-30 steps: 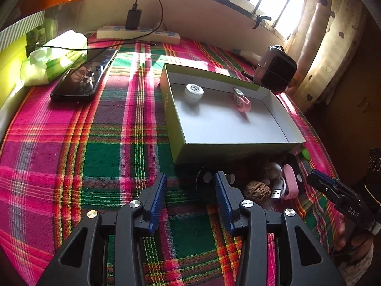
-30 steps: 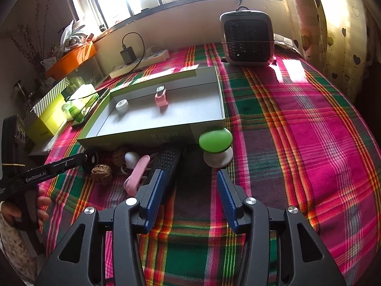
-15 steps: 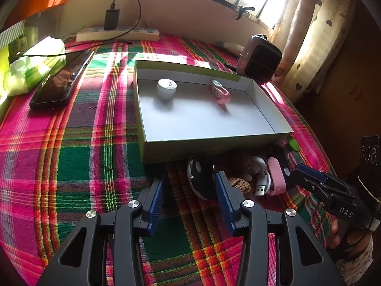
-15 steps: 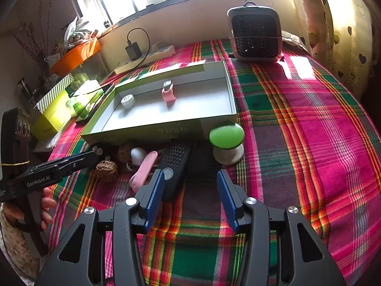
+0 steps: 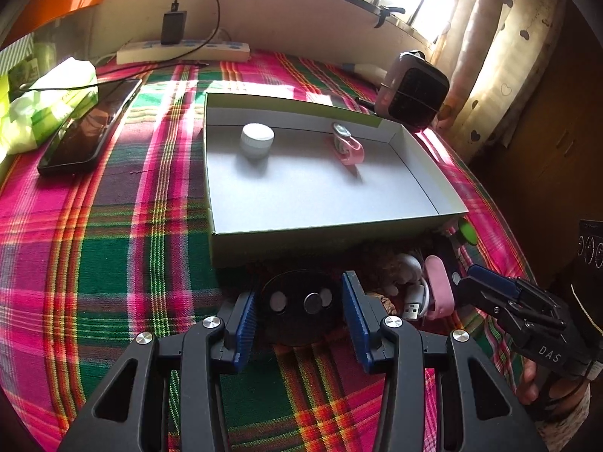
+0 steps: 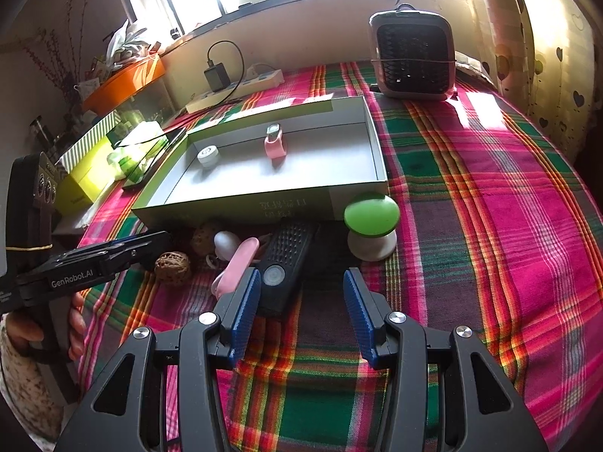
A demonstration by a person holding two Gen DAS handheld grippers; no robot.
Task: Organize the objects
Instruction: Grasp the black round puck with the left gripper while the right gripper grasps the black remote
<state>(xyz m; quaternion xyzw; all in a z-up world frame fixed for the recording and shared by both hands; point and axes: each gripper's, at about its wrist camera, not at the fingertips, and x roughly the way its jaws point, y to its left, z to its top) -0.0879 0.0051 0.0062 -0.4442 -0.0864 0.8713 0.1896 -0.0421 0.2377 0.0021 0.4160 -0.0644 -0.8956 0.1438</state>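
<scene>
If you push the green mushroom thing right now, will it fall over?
Probably it could tip. The green mushroom thing has a wide domed top on a narrower white base, so a push up high would likely topple it. Once on its side, the round cap might let it roll on the tablecloth. It looks like stiff plastic, probably light.

The left gripper, seen at the left of the right wrist view, bore "GenRobot.AI" in white along its black side. The right gripper, at the right of the left wrist view, read "DAS". Print on the near wall of the box was too faint to read.
</scene>
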